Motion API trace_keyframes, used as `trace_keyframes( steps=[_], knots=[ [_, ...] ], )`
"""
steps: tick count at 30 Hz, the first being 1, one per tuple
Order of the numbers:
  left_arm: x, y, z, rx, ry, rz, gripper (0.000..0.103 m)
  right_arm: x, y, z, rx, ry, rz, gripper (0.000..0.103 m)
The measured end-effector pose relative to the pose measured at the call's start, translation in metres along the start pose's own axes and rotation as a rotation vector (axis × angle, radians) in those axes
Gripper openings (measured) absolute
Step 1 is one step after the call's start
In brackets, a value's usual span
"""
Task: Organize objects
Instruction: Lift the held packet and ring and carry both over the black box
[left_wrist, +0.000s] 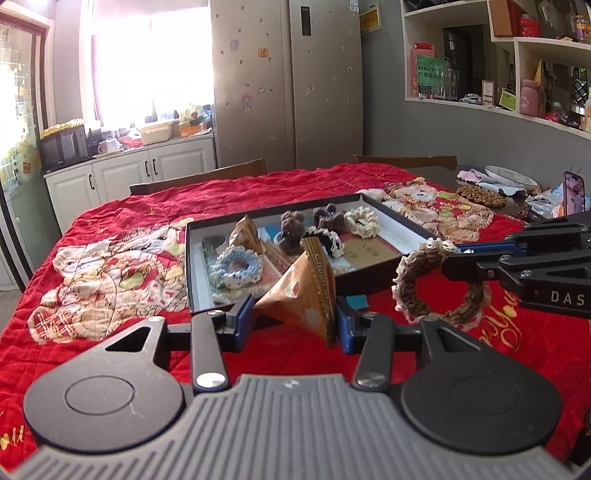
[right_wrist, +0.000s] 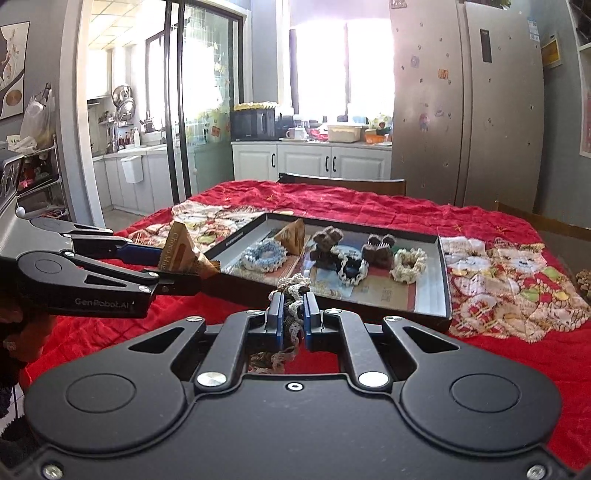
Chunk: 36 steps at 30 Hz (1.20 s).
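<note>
— Left wrist view, tray (left_wrist: 399, 218) contents?
— Blue scrunchie (left_wrist: 236, 267), one packet (left_wrist: 245, 236), brown, black, cream pieces.
— Your tongs?
— Left tongs (left_wrist: 295, 321) clamp triangular packet (left_wrist: 306, 291); right tongs (right_wrist: 293, 314) pinch brown scrunchie (left_wrist: 439, 280), both just before the tray.

Near half of tray (right_wrist: 441, 295) floor left bare; far half crowded by scrunchies (right_wrist: 408, 265). Red-covered surface (left_wrist: 110, 206) left of tray unobstructed.

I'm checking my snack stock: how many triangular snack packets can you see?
2. One packet is held by the left tool just short of the tray; the other packet stands inside the tray. More may be hidden.
</note>
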<state>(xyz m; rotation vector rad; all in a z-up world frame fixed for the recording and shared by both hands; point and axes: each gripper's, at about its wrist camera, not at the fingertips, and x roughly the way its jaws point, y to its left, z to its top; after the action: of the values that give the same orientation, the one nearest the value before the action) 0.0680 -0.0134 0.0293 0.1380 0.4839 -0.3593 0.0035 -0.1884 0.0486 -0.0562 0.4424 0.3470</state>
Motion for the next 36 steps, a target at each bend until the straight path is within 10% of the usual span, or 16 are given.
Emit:
trace_keyframes(
  steps=[36],
  knots=[
    [0.094,0.023,0.075,-0.06,-0.007,0.103,0.05,0.09,-0.087,0.079,0.168,-0.072,-0.177,0.01]
  ],
)
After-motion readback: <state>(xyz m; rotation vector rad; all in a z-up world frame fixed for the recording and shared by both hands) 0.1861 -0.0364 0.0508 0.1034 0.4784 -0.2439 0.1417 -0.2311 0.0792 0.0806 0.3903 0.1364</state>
